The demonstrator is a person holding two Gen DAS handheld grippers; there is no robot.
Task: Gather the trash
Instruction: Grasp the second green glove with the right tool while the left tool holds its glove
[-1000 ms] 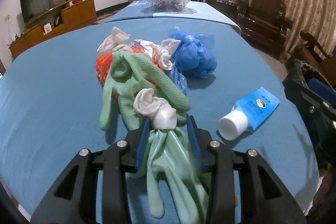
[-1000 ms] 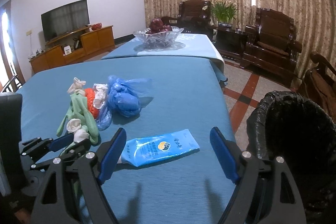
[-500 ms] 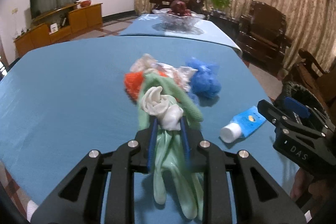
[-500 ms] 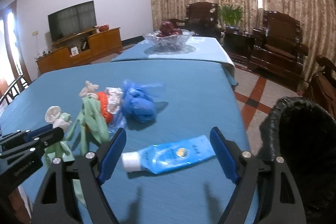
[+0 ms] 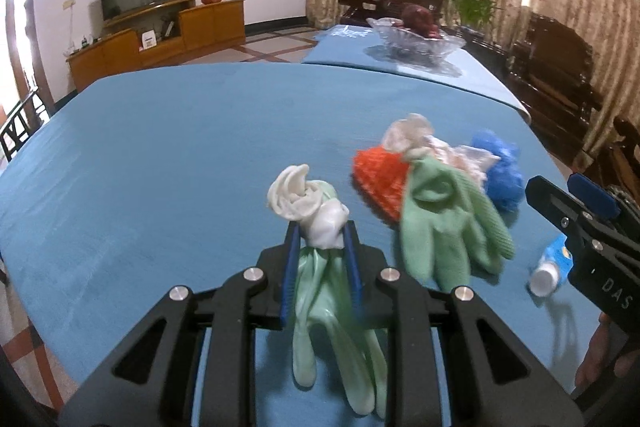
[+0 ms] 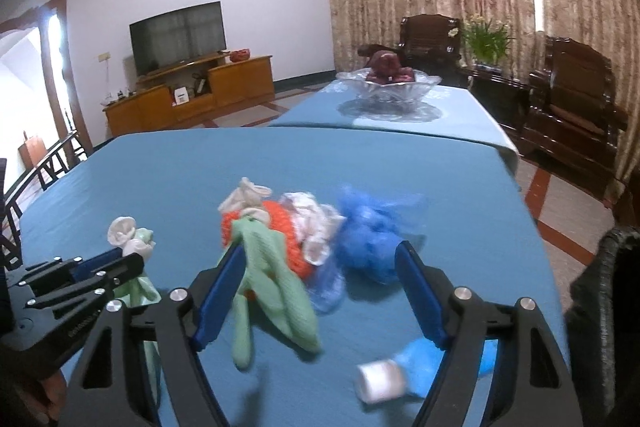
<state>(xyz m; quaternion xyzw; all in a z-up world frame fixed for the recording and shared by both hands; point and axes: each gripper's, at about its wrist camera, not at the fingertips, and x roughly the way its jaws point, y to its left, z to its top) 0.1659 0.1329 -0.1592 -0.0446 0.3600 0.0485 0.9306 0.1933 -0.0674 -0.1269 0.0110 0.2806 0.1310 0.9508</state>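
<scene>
My left gripper (image 5: 320,233) is shut on a pale green rubber glove (image 5: 324,291) with a white cuff and holds it above the blue table (image 5: 168,155); it also shows in the right wrist view (image 6: 132,247). A second green glove (image 5: 448,219) lies on the trash pile with an orange mesh (image 5: 378,179), white crumpled paper (image 5: 460,157) and a blue plastic wad (image 5: 500,175). A blue tube with white cap (image 6: 400,375) lies below my right gripper (image 6: 320,291), which is open and empty above the pile.
A black trash bin (image 6: 600,327) stands off the table's right edge. A glass fruit bowl (image 6: 388,87) sits on a second blue table behind. Wooden armchairs (image 6: 568,123) stand at the right, a TV cabinet (image 6: 188,99) at the far left.
My left gripper has lifted the pale green glove up and to the left, off the pile. My right gripper has swung left, from above the tube to above the pile.
</scene>
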